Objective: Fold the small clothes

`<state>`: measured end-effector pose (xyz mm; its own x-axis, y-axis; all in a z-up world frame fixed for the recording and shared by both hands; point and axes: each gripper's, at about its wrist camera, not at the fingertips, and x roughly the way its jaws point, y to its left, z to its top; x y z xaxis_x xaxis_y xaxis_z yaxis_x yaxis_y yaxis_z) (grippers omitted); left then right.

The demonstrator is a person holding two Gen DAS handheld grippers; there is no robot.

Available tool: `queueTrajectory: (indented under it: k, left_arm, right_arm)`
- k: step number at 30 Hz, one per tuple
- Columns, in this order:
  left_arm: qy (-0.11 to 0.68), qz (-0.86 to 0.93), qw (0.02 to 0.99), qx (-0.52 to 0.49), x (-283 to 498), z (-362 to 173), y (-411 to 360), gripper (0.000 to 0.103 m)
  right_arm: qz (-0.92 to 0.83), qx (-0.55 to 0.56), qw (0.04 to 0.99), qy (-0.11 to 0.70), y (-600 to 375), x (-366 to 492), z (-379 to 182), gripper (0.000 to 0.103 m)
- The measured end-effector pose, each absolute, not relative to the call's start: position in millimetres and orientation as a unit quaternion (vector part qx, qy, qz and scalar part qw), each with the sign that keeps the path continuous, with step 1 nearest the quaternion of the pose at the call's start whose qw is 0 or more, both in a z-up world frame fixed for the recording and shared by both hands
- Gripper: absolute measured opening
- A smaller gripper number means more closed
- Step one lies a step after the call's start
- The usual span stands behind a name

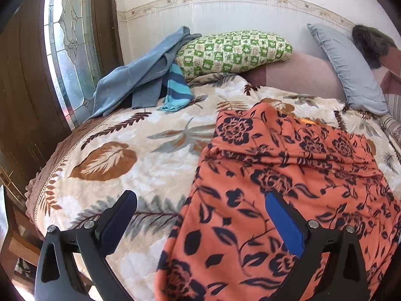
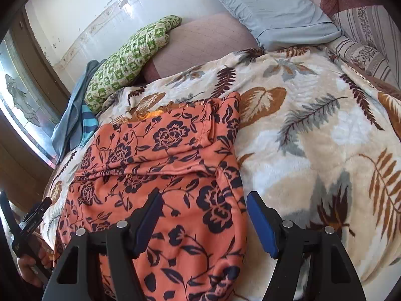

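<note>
Orange floral garment [image 1: 288, 180] lies part-folded on bed blanket [image 1: 130, 150]. Left tongs [image 1: 200, 215] and right tongs [image 2: 204, 223] both gape, empty. Next fold: pinch near edge corners evenly, keep hem aligned.

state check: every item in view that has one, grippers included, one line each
orange floral garment: on the blanket, far end folded back over itself, not gripped
left gripper: open, empty
right gripper: open, empty
blue garment: unfolded, heaped against green pillow
striped sock: loose, partly under it
</note>
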<state>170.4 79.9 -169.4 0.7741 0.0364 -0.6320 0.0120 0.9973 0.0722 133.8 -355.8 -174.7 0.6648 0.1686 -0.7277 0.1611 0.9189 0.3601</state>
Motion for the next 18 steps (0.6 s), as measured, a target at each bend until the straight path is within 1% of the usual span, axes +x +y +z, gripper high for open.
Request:
queueTrajectory:
  k: [9, 18]
  left_arm:
    - [0.390, 0.033, 0.920, 0.012, 134.3, -181.4, 140.7, 0.102]
    - [0.444, -0.022, 0.895, 0.041, 109.2, -203.1, 127.7, 0.102]
  right_arm:
    - [0.081, 0.185, 0.839, 0.506, -303.0, 93.0, -192.3, 0.073]
    - [0.106, 0.161, 0.801, 0.566, -265.8, 66.8, -212.9, 0.073]
